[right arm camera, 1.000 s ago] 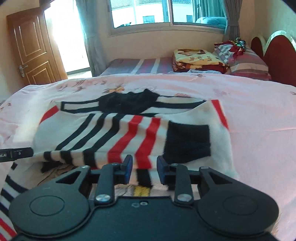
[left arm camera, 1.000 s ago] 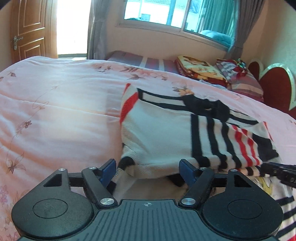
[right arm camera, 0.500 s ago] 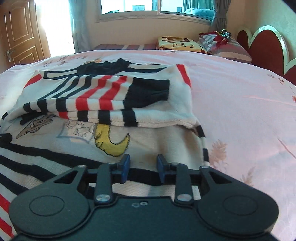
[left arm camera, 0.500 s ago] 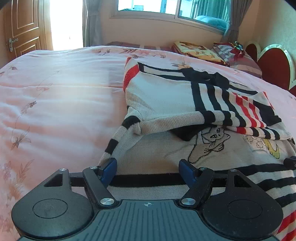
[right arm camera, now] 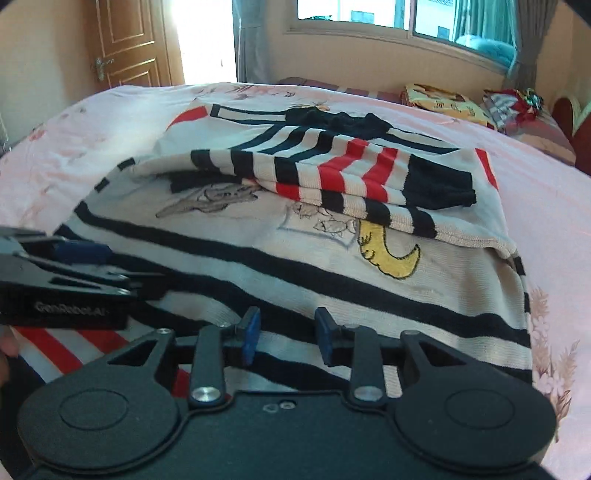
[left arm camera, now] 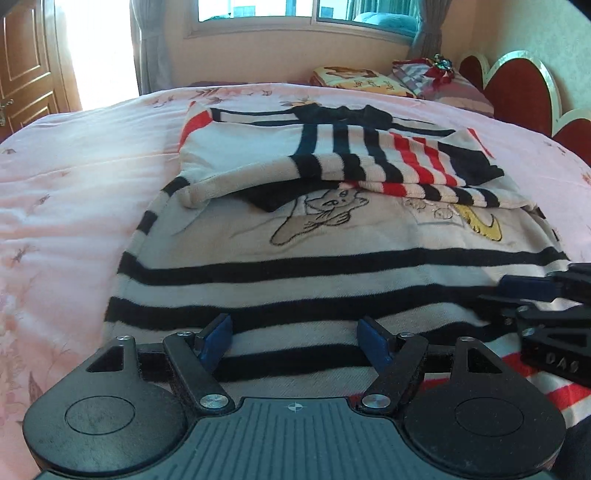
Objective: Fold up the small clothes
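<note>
Your sweater (left arm camera: 332, 258) lies flat on the pink bedspread (left arm camera: 74, 192), striped black, white and red, with a cartoon cat and a yellow moon stitched across its chest. Both sleeves are folded in over the upper half, crossing near the collar, so the striped cuffs rest on top of the body. The lower half with its broad black bands runs toward you, and the hem passes under both tools.

Your left gripper (left arm camera: 295, 332) sits low over the hem with its blue-padded fingers spread wide; nothing is between them, though the knit lies right beneath. Your right gripper (right arm camera: 286, 326) is also parted, more narrowly, and holds nothing; it too hovers just above the striped hem. Each tool shows at the edge of the other's view, so they are side by side at the near end of the sweater.

Beyond the sweater, pillows (left arm camera: 436, 79) and a folded blanket (left arm camera: 360, 79) sit at the far end of the bed beside a red headboard (left arm camera: 517, 92). A window (left arm camera: 295, 11) with curtains and a wooden door (right arm camera: 125, 40) stand behind
</note>
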A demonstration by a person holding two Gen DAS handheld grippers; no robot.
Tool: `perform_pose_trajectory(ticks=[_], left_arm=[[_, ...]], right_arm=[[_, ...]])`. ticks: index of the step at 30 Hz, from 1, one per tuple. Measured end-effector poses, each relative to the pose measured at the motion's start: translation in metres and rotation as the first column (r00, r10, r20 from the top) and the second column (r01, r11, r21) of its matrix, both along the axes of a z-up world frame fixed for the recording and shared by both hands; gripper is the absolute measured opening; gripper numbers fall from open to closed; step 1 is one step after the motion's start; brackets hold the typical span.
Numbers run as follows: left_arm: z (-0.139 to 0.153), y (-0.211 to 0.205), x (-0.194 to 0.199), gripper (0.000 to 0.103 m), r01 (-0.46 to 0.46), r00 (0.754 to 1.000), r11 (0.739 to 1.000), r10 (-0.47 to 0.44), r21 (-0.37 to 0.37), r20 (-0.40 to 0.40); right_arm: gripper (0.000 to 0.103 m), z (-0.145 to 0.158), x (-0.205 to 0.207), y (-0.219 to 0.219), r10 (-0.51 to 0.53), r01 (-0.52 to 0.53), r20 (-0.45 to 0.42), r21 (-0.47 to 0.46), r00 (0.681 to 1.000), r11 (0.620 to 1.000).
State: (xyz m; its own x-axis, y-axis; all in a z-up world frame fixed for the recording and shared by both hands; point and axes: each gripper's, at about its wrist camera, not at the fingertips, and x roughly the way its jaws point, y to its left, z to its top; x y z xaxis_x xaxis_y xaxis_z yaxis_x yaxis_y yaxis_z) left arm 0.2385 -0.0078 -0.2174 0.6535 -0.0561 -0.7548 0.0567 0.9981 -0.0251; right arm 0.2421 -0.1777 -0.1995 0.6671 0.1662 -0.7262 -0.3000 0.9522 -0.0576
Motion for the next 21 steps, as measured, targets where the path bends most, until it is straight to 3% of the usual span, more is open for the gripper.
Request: perform_pose_trajectory(ticks=[3,8,13,17,21], left_arm=[[0.000,0.019,-0.014,0.074,-0.060,0.998,0.998,0.060,-0.011,-0.011],[0.001,0.022,-0.023,0.074,-0.093,0.995,0.996,0.093,0.001,-0.020],[0.002,0.024,-0.030,0.074,-0.077,0.997,0.997,0.077,0.001,-0.030],[0.010,0.024,-0.038,0.074,-0.050,0.998,0.999,0.049,-0.015,-0.041],[0.019,0.020,-0.050,0.074,-0.001,1.000,0.999,0.000,-0.047,-0.017]], right_arm=[[0.035,-0.001,-0.013,-0.029,-0.031,0.032,0.030,-0.039,0.999,0.999],[0.035,0.000,-0.027,-0.077,-0.115,0.114,0.008,0.033,0.993,0.993],[0.038,0.004,-0.041,-0.067,-0.170,0.170,-0.007,0.009,0.985,0.985],[0.038,0.014,-0.059,-0.055,-0.204,0.205,-0.018,0.102,0.979,0.973],[0.038,0.027,-0.071,-0.019,-0.175,0.173,0.005,0.124,0.985,0.977]])
